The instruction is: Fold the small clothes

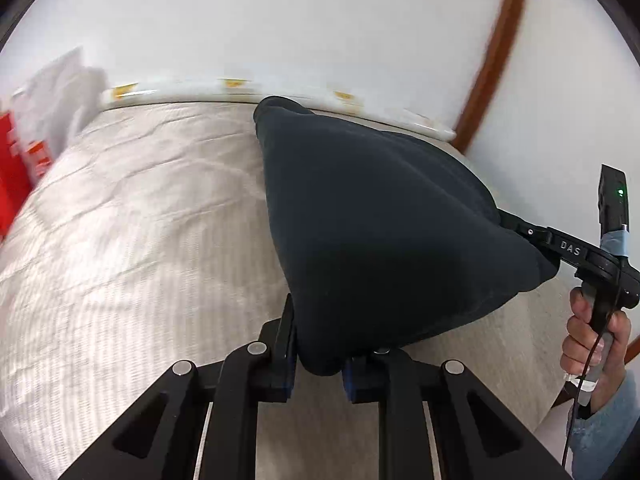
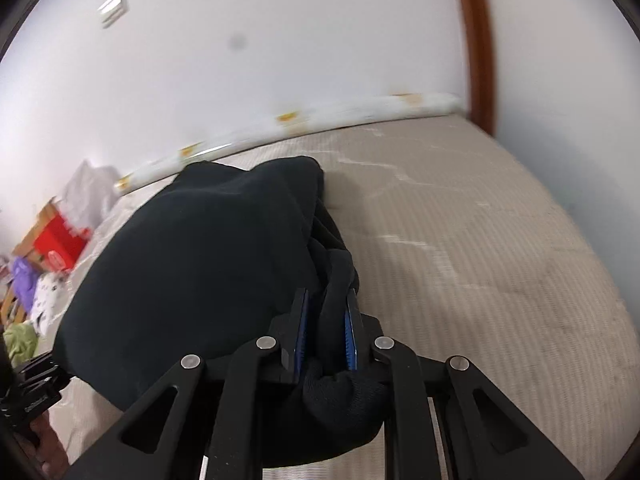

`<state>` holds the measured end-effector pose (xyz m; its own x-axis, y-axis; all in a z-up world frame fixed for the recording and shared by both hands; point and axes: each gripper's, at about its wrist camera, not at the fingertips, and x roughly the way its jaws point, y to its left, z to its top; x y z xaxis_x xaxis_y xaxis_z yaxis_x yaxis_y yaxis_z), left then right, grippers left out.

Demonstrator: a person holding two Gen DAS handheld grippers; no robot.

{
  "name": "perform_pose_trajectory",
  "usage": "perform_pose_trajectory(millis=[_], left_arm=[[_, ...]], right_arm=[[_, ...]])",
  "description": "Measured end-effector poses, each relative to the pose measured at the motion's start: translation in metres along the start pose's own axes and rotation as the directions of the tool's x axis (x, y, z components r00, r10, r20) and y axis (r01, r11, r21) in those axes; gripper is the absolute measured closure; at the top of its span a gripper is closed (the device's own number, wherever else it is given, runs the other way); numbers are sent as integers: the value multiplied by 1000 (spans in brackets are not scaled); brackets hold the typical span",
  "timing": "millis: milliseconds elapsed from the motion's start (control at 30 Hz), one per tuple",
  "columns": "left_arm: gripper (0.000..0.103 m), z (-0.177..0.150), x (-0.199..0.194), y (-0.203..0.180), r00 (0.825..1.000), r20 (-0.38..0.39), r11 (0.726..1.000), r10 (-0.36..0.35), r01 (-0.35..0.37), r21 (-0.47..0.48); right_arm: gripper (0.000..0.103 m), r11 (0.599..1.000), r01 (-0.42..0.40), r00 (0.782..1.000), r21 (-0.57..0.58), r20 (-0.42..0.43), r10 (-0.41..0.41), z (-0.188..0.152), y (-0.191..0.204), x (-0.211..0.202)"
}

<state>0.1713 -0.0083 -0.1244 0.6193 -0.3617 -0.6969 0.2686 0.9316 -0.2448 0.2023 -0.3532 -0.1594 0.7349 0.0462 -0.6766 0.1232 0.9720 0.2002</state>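
Note:
A dark navy garment [image 1: 372, 224] hangs stretched between both grippers above the beige mattress [image 1: 140, 220]. My left gripper [image 1: 318, 344] is shut on one corner of it at the bottom of the left wrist view. My right gripper [image 1: 520, 232] shows at the right there, held by a hand [image 1: 596, 344], clamped on the other corner. In the right wrist view the garment [image 2: 200, 256] fills the left middle, and my right gripper [image 2: 326, 328] is shut on a bunched fold of it. The far end of the cloth rests on the mattress [image 2: 480, 240].
A white bolster with yellow prints [image 1: 260, 90] lies along the wall at the mattress's far edge. A red box [image 2: 60, 248] and a pile of mixed clothes [image 2: 28, 292] sit off the left side. A brown wooden frame [image 2: 476, 40] runs up the wall.

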Motion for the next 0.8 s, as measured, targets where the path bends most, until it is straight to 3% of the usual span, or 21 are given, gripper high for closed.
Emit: perform_pose_trajectory(millis=[133,267,400,533,567,667,733,800], left_arm=[[86,-8,-16,40,999,-7,998,42,-42,-48],[84,-17,-11,51,999,-38,999,19,-21,-50],[80,-21,-9,39,998,-38,998,58,-58,-12],[69,-29,-20,39,996,-46,997,78,-78,4],[64,-31,-26,41,996,-43,997,79,-79,-7],[60,-35,-43,47,998,-17,998,54,-55,-42],[59,-33,-54,48,999,6,998,35,-35,-55],[50,-27,-62,46,998,38,998,43,-41,-55]], right_arm=[[88,996,-82,997,-47,-7,82,-6,46,3],[88,988,-95,995,-118,9,97,-17,71,-2],[84,991,-47,998,-124,-33,44,-30,63,8],[57,989,6,1000,-149,-23,-10,-33,53,-4],[56,989,11,1000,-150,-15,-14,-31,51,-9],[56,989,25,1000,-146,16,-23,-23,44,-28],[56,990,10,999,-144,34,-6,-20,43,-38],[56,988,-15,999,-151,49,23,-16,48,-44]])
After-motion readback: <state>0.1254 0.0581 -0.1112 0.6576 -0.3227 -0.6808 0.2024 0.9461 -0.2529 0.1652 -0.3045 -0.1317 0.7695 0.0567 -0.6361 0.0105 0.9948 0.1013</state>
